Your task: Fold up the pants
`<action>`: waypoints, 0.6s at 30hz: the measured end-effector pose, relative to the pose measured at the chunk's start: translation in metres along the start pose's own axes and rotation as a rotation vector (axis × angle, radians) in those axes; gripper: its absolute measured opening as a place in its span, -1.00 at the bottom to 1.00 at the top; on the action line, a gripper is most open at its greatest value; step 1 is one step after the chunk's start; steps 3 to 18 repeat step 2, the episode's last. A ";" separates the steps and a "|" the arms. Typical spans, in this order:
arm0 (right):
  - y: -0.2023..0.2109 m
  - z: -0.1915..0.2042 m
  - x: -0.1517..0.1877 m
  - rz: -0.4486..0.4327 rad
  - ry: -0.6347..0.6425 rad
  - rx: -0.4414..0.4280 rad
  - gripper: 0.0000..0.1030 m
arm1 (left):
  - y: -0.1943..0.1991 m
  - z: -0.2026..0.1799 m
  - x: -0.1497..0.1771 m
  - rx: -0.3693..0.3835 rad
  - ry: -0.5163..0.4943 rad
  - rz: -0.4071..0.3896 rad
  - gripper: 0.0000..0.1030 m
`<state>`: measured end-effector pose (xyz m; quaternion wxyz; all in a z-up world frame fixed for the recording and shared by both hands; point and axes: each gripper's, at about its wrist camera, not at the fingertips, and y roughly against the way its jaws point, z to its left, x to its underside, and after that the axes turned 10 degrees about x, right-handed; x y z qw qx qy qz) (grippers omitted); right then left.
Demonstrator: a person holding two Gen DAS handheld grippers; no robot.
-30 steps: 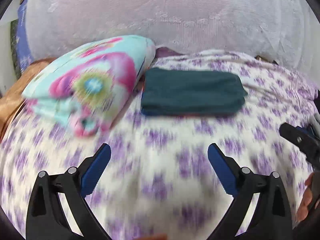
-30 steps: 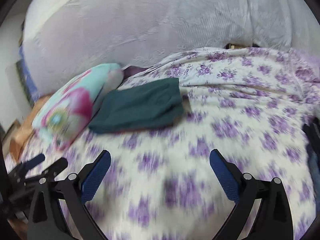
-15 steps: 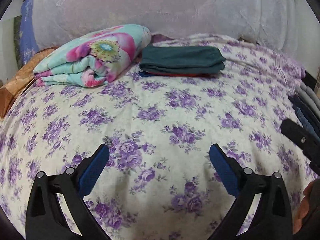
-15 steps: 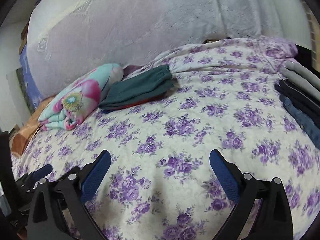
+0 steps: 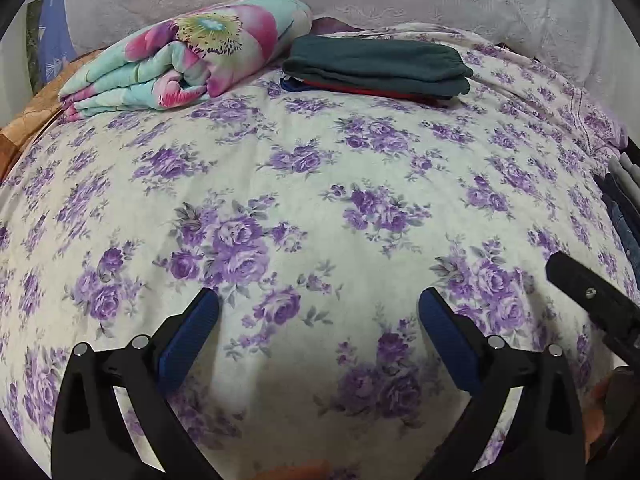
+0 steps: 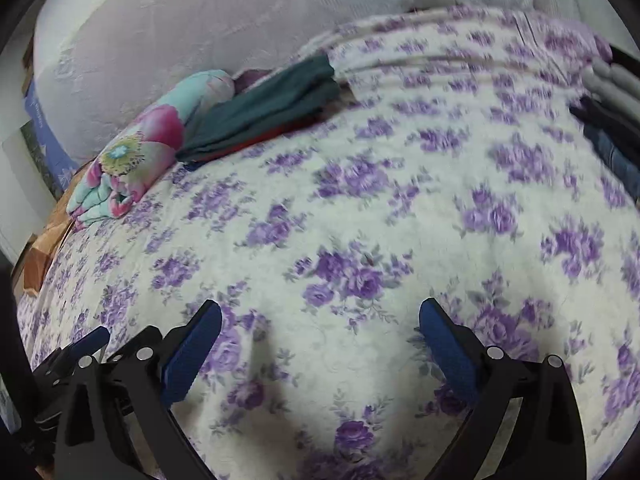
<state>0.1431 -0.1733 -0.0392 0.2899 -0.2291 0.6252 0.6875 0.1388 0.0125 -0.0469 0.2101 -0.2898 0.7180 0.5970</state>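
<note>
Now that you have drawn both tools back from the far end of the bed (image 5: 320,208), the folded teal pants (image 5: 380,66) sit smaller and farther off at 12 o'clock than they did a second ago, resting on a red garment (image 5: 372,91) just beside the rolled floral blanket (image 5: 188,52). Your left hand-held gripper (image 5: 319,312) is spread wide and holds nothing; your right hand-held gripper (image 6: 320,320) is equally wide and empty above bare floral sheet. That retreat suggests this pair is finished and stacked. A pile of dark clothes (image 6: 612,136) waits at 2 o'clock in the right view, and your right tool's blurred picture hints you are swinging toward it for the next pair.
</note>
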 end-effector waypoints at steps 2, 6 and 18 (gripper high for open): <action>0.001 0.000 0.000 -0.005 0.000 -0.001 0.93 | 0.002 0.001 0.000 0.000 0.004 -0.007 0.90; 0.001 0.000 0.000 -0.005 0.000 -0.001 0.93 | 0.002 0.001 0.000 0.000 0.004 -0.007 0.90; 0.001 0.000 0.000 -0.005 0.000 -0.001 0.93 | 0.002 0.001 0.000 0.000 0.004 -0.007 0.90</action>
